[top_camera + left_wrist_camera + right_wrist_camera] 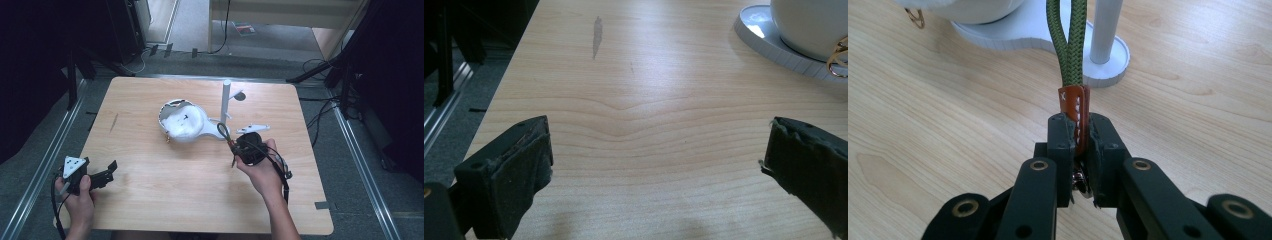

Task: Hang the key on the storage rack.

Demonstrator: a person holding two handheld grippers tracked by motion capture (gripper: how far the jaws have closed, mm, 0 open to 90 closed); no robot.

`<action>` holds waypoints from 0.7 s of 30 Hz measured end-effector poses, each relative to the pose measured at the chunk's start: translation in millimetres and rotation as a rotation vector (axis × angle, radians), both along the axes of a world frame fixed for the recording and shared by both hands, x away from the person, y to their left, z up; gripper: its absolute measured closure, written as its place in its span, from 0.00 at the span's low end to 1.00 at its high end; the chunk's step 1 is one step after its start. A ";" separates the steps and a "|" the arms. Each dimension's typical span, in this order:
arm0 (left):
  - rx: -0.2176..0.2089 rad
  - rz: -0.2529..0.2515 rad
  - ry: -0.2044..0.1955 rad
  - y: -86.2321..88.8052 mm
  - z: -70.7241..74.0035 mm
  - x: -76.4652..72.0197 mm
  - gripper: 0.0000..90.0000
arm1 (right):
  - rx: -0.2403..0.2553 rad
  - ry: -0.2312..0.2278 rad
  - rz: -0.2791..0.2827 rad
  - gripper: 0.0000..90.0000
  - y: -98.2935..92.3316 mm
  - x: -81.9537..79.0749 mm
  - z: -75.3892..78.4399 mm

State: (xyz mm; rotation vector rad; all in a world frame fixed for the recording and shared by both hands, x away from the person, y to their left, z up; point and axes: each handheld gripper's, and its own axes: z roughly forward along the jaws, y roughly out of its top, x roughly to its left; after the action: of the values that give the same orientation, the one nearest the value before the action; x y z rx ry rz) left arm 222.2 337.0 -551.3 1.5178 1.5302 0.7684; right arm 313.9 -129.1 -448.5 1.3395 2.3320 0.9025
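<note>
The right gripper has its jaws clamped on the brown leather tab of a green cord loop, held above the table just in front of the white stand. The likely job is hanging the loop on the stand's post, though the peg near its top is too small to read clearly. To do this well, lift the loop above the post, keep it hanging open, and let go only once it is seated. The left gripper rests open and empty near the table's left edge, well apart from the white bowl.
</note>
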 end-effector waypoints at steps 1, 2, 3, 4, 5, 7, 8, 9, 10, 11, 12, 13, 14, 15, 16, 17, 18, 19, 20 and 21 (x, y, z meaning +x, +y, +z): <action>0.000 0.000 -0.001 0.0 -0.1 0.0 0.00 | 0.000 0.000 0.000 0.92 0.0 0.0 0.0; 0.000 0.000 -0.001 0.0 -0.1 0.0 0.00 | 0.006 -0.005 -0.001 0.92 -1.5 -1.2 2.3; 0.000 0.000 -0.001 0.0 -0.1 0.0 0.00 | 0.006 -0.005 -0.001 0.92 -1.5 -1.2 2.3; 0.000 0.000 0.000 -0.1 0.0 0.1 0.00 | 0.009 -0.011 -0.001 0.92 -2.2 -1.9 3.6; 0.002 0.000 0.000 -0.1 0.0 0.1 0.00 | 0.015 -0.018 0.002 0.92 -3.1 -3.0 5.4; 0.002 0.001 -0.001 -0.3 -0.2 0.3 0.00 | 0.022 -0.022 0.005 0.92 -3.9 -4.8 8.3; 0.003 0.001 0.000 -0.3 -0.1 0.2 0.00 | 0.028 -0.028 0.004 0.92 -4.8 -7.2 12.2; 0.003 0.003 -0.002 -0.3 -0.2 0.3 0.00 | 0.028 -0.028 0.004 0.92 -4.8 -7.2 12.2; 0.003 0.003 -0.002 -0.2 -0.1 0.3 0.00 | 0.032 -0.028 0.004 0.92 -5.1 -7.9 13.4; 0.001 0.001 -0.001 0.0 0.0 0.1 0.00 | 0.037 -0.029 0.002 0.92 -5.5 -8.9 15.1; 0.001 0.002 -0.002 0.0 -0.1 0.0 0.00 | 0.040 -0.032 -0.001 0.92 -6.0 -10.1 16.9; 0.000 0.003 -0.003 -0.1 -0.1 0.1 0.00 | 0.040 -0.037 0.003 0.92 -6.5 -10.6 17.8; 0.001 0.003 -0.006 -0.2 -0.2 0.2 0.00 | 0.042 -0.038 0.001 0.92 -6.9 -11.4 19.2; 0.002 0.004 -0.006 -0.3 -0.2 0.1 0.00 | 0.044 -0.041 0.001 0.92 -7.5 -12.4 21.0; 0.002 0.003 -0.006 -0.4 -0.2 0.0 0.00 | 0.044 -0.042 -0.002 0.92 -8.2 -13.3 22.7; 0.003 0.003 -0.007 -0.5 -0.2 0.1 0.00 | 0.046 -0.045 -0.001 0.92 -8.8 -13.9 23.7; 0.003 0.005 -0.006 -0.8 -0.1 0.0 0.00 | 0.047 -0.050 -0.002 0.92 -10.2 -15.3 26.5; 0.003 0.005 -0.006 -0.8 -0.1 0.0 0.00 | 0.047 -0.050 -0.002 0.92 -10.2 -15.3 26.5; 0.004 0.006 -0.006 -0.9 -0.1 0.0 0.00 | 0.047 -0.051 -0.003 0.92 -11.0 -15.9 28.0; 0.005 0.006 -0.007 -1.1 -0.1 0.0 0.00 | 0.051 -0.053 -0.006 0.92 -12.0 -16.5 29.8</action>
State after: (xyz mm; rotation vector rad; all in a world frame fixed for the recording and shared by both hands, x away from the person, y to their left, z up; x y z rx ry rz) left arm 222.2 336.0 -551.4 1.5134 1.5294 0.7810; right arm 297.4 -141.0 -418.7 1.3248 2.2782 0.9894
